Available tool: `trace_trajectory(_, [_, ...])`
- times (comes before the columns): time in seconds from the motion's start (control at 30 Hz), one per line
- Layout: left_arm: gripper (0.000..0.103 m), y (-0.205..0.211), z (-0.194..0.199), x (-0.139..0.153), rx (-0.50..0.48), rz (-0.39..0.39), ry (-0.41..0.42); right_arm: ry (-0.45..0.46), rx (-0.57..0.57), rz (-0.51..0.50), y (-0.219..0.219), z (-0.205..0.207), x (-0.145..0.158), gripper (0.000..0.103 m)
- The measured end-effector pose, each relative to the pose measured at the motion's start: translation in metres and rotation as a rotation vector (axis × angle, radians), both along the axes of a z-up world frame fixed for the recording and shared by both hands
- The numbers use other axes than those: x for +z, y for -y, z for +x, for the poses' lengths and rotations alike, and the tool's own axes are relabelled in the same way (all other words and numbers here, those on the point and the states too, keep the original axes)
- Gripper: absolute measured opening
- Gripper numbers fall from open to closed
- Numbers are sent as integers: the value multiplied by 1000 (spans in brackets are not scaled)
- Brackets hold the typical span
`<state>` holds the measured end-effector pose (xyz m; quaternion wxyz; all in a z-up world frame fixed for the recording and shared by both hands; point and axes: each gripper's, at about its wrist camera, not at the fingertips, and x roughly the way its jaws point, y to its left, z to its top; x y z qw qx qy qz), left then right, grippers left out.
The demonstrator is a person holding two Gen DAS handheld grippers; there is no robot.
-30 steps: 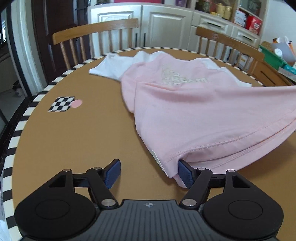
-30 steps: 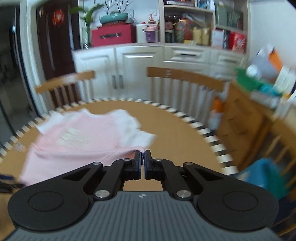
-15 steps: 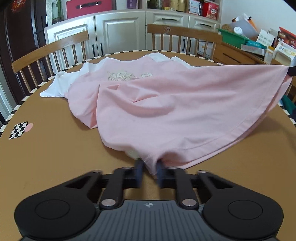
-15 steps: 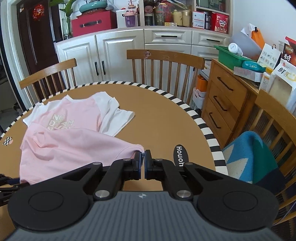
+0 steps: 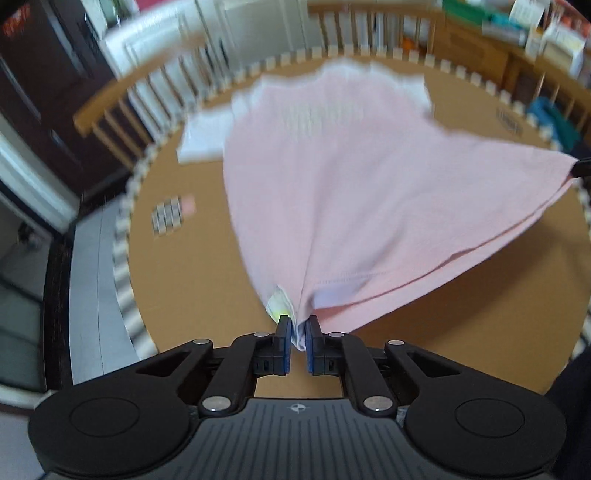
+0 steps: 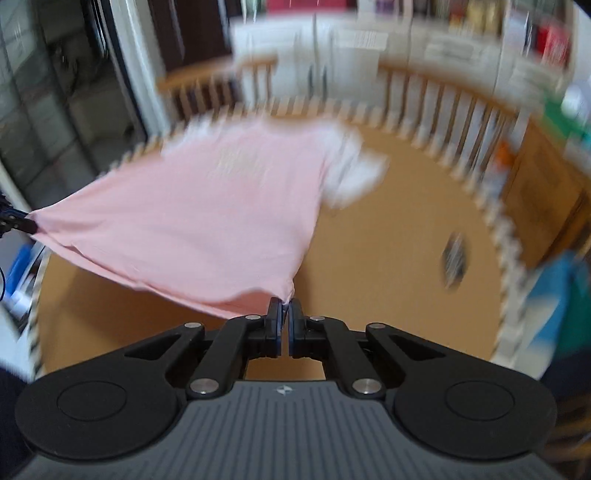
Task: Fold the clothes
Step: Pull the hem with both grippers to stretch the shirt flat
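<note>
The left gripper point(image 5: 297, 328) is clamped on one bottom corner of the pink T-shirt point(image 5: 369, 177), with bunched hem cloth and a white care label pinched between its blue pads. Its jaws have just been closing, and the cloth now sits between them. The right gripper point(image 6: 283, 308) is pressed together on the opposite hem corner.

The hem hangs taut between the two grippers, raised clear of the round table point(image 5: 207, 280). The shoulders and white sleeves point(image 5: 203, 136) lie on the tabletop at the far side, near the striped rim. Both views are blurred.

Judged step: the garment is being lifted and stretched by its hem, ahead of the first fold. No fold is yet made.

The next move likely calls for both corners to travel together toward the collar at even height, tension kept equal, so the hem lands square over the shoulders. An uneven pull may skew the fold or drag the sleeves.

Containers: a green bin point(image 5: 476, 11) stands on the cabinet beyond the table; its contents cannot be made out.
</note>
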<state>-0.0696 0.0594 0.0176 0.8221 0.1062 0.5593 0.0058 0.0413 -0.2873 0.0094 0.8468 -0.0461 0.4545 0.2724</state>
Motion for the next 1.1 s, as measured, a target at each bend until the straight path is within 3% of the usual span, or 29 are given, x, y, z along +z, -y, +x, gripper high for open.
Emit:
trace_trajectory(0.1, [13,-4,-18,-62,87,5,-145,-115,-2,-27,0,-10,-45,4])
trace_trajectory(0.17, [13,-7,-34,-72,133,19,-172,-175,4,-55,1,-17,-64,6])
trace_trajectory(0.2, [22,-8,-42,-72,146,22,-162,-193,14,-57,4,-21,-65,8])
trace_trajectory(0.23, [33,-10,-49,-65,153,20,-111,-201,19,-58,7,-25,-65,11])
trace_trajectory(0.33, [52,-21,-58,-46,204,-4,80,-168,-31,-38,21,-28,-61,12])
trace_trajectory(0.4, [55,-36,-49,-42,275,-71,190,-135,-105,-6,33,-24,-60,12])
trace_trajectory(0.57, [55,-58,-14,-68,377,-270,237,-130,-332,198,52,-15,-72,16])
trace_trajectory(0.67, [55,-60,-4,-83,409,-316,216,-176,-421,268,50,-16,-82,19])
trace_trajectory(0.73, [50,-53,-2,-87,382,-298,237,-202,-435,310,44,-19,-88,29])
trace_trajectory(0.77, [40,-50,-1,-89,368,-290,242,-211,-437,324,41,-20,-91,24])
trace_trajectory(0.8, [9,-50,1,-90,350,-286,225,-216,-432,323,36,-22,-93,16])
trace_trajectory(0.83, [7,-50,3,-91,338,-283,208,-214,-416,295,29,-23,-94,4])
trace_trajectory(1.1, [7,-56,-37,-76,331,-262,158,-201,-332,176,6,-56,-66,4])
